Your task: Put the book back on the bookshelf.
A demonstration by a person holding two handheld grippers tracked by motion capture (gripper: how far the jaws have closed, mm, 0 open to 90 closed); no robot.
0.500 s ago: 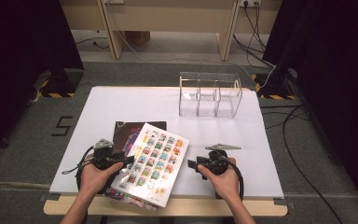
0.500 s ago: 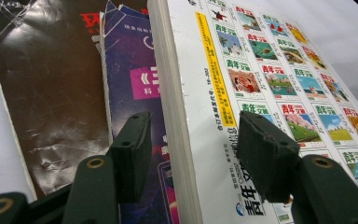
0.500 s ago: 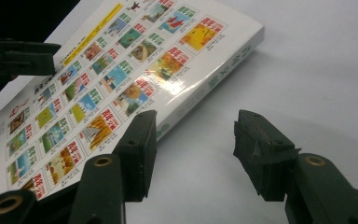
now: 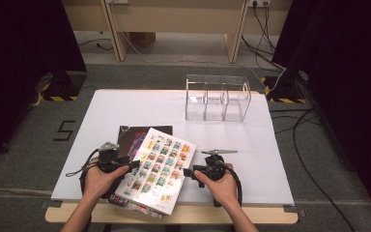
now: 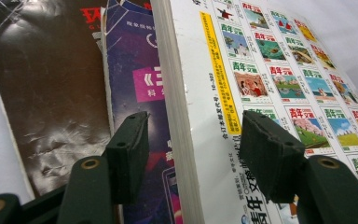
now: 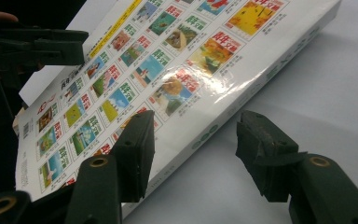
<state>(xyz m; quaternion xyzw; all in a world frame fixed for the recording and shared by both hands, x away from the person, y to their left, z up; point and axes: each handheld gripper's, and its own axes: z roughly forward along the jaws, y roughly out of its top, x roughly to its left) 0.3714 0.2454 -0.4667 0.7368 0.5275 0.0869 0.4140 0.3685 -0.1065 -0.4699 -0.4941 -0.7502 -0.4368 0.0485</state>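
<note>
A thick white book [image 4: 159, 169] with a grid of small colour pictures lies on top of a pile at the table's front. It is tilted, its left side up on a purple magazine [image 5: 140, 79] and a black magazine [image 5: 51, 84], its right edge down on the table. My left gripper [image 4: 134, 164] is open, and its jaws straddle the book's spine edge [image 5: 179, 116]. My right gripper [image 4: 187, 172] is open at the book's right edge [image 6: 223, 121], one jaw over the cover, the other over the table top.
A clear box [image 4: 217, 99] with three compartments stands at the back right of the white table [image 4: 270, 159]. The other hand's gripper [image 6: 32, 44] shows across the book. Cables lie on the floor to the right.
</note>
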